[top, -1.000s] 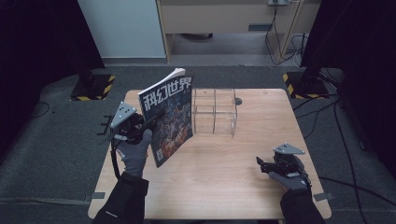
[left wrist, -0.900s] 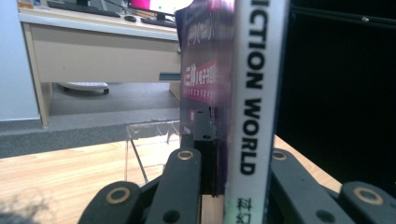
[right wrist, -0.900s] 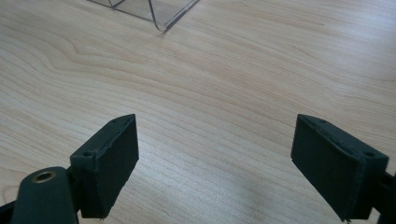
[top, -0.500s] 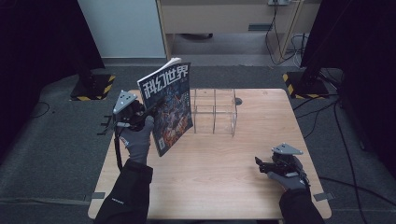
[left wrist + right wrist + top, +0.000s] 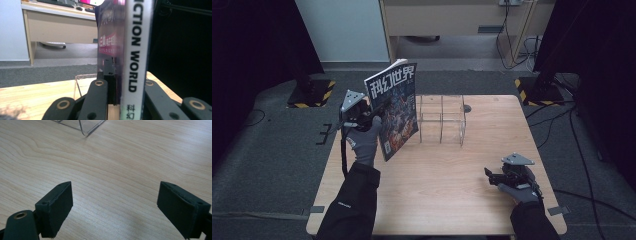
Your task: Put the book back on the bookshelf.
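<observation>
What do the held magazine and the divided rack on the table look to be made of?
Magazine: glossy printed paper, judging by the sheen on its cover and spine, clamped in the left gripper. Rack: clear plastic, probably acrylic; the table shows through its walls. Table: pale wood grain, possibly laminate.

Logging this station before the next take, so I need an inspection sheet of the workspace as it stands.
Surface: wooden table, bare apart from the rack.
Job's things: magazine held upright off the table, beside the clear acrylic rack.
Clutter: nothing seen.
Grippers: left gripper clamped on the magazine's spine; right gripper open, low over bare wood.
Cables: black cable trails from the left gripper.
Surroundings: grey carpet, striped stand feet, desk behind.
</observation>
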{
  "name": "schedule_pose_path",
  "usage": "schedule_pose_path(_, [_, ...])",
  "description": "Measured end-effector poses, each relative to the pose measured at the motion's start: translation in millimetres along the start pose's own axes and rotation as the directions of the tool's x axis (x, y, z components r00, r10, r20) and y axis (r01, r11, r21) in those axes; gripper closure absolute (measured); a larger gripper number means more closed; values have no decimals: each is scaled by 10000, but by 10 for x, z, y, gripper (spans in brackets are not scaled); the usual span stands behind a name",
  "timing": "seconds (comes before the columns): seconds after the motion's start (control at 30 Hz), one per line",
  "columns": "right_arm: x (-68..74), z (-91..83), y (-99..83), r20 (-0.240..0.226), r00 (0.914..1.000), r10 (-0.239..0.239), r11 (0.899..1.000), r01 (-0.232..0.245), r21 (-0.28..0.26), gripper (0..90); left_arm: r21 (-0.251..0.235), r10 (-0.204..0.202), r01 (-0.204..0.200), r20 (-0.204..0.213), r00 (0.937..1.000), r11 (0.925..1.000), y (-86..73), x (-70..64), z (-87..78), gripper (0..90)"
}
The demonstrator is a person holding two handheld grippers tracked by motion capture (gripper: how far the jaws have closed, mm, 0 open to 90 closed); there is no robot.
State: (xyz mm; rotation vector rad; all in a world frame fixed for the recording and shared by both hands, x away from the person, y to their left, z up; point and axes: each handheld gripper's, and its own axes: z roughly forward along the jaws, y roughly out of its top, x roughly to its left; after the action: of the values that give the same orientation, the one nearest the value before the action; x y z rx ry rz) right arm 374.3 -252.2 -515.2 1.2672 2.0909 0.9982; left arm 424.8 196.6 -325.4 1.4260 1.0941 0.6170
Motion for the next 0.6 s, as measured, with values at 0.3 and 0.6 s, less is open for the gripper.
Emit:
schedule_pose_path(0.3, [1,22,4,29,9999,-117,9999,117,-4,133,-150,-156,153,-214,9996,9998,-30,72,93,820])
schedule_pose_path(0.6, [-1,24,6,12,9999,-116,9999,116,4,134,-584,-150,122,-465,9988,9982,-36,111,144,820])
